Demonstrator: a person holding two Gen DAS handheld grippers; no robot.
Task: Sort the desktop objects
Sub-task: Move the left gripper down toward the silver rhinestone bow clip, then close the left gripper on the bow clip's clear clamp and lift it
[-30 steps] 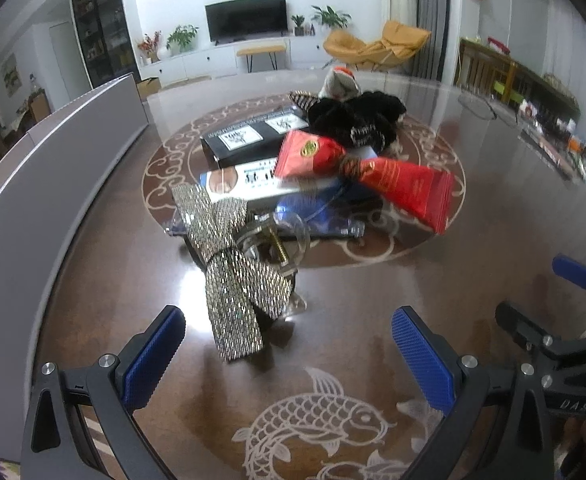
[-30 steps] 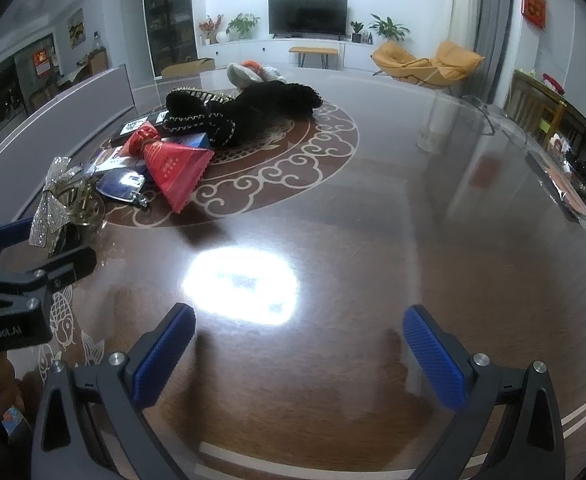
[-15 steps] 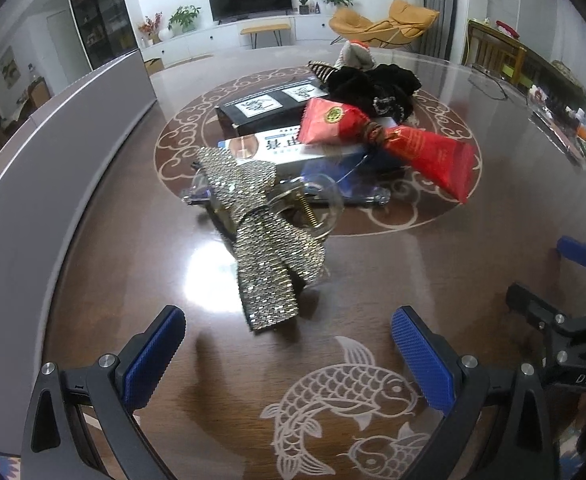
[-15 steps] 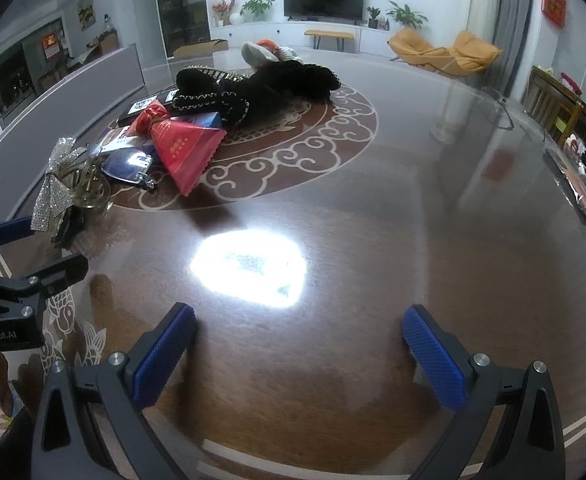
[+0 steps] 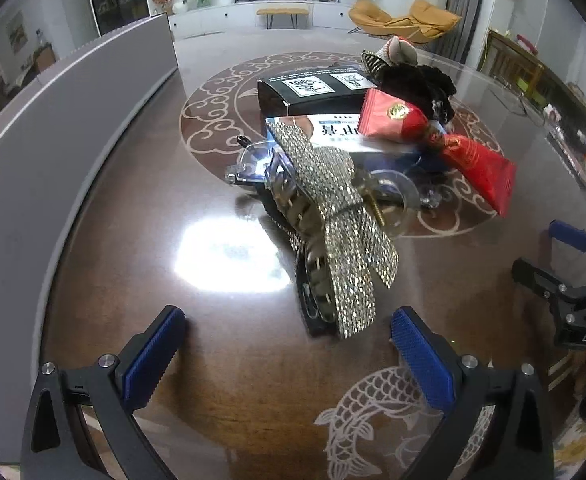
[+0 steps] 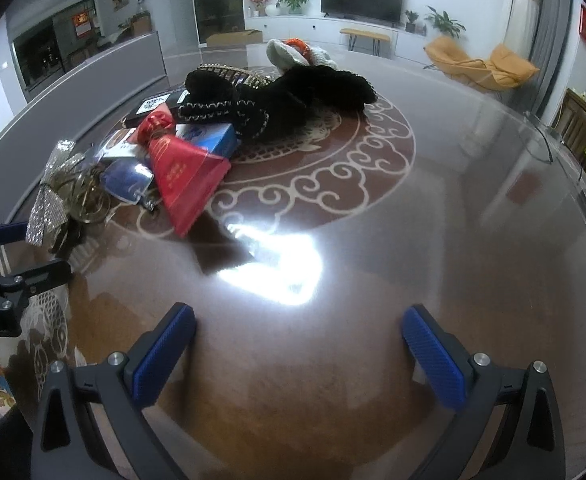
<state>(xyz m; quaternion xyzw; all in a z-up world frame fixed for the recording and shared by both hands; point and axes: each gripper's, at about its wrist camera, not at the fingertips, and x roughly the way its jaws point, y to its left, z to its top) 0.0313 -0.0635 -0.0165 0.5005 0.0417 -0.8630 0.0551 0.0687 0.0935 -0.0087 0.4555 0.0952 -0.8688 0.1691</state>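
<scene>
The table [image 5: 133, 208] is glossy dark brown with pale scroll and fish inlays; glare blots a patch at 9 o'clock of the pile. A black knitted item [image 6: 293, 92] with pale stitched edging covers much of a white-and-orange object behind it, which cannot be identified. A black box [image 5: 309, 88] and a white printed box [image 5: 333, 132] are partly hidden by a crinkled red foil packet [image 5: 465, 152]. A rhinestone bow clip [image 5: 333, 216] overlaps clear glasses [image 5: 253, 160], whose right side is concealed. The left gripper [image 5: 289, 344] is spread wide, holding nothing, with the bow's tail at 12 o'clock. The right gripper [image 6: 301, 344] is likewise wide and empty over bare table.
</scene>
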